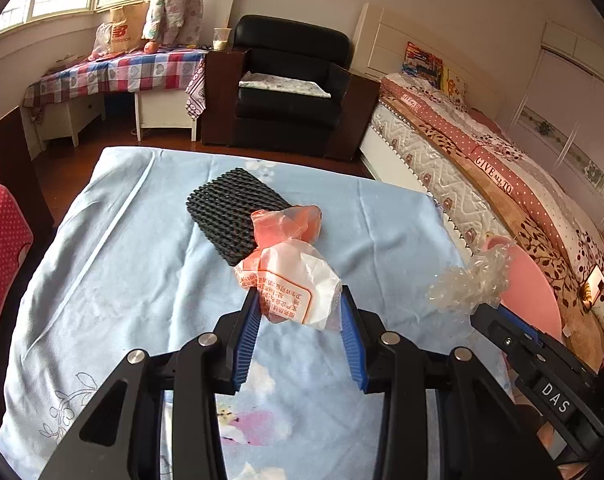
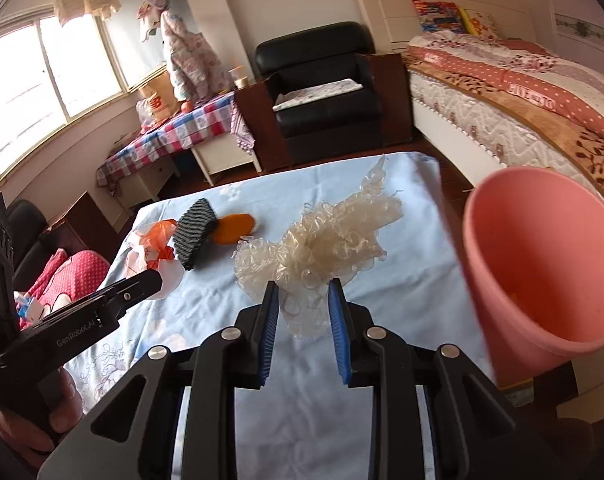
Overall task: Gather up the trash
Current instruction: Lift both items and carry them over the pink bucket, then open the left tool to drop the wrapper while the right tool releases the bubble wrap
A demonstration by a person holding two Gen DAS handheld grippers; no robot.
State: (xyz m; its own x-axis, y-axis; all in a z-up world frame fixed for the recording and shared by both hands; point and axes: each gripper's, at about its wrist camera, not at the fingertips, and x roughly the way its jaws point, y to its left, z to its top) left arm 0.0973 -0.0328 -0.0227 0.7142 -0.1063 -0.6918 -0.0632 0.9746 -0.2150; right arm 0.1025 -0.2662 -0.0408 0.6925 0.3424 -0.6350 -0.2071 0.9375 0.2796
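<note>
Pale blue floral cloth covers the bench (image 1: 121,264), with a bed (image 1: 502,184) to its right and a black armchair (image 1: 289,80) beyond. At the bench's right edge stands a pink bin (image 2: 542,264). On the cloth lie a black foam net (image 1: 225,208) and an orange peel (image 2: 233,227). The left claw (image 1: 297,300) is clamped on a crumpled orange-and-white bag (image 1: 293,280). The right claw (image 2: 302,292) is clamped on a clear plastic wad (image 2: 326,240), near the bin's mouth.
</note>
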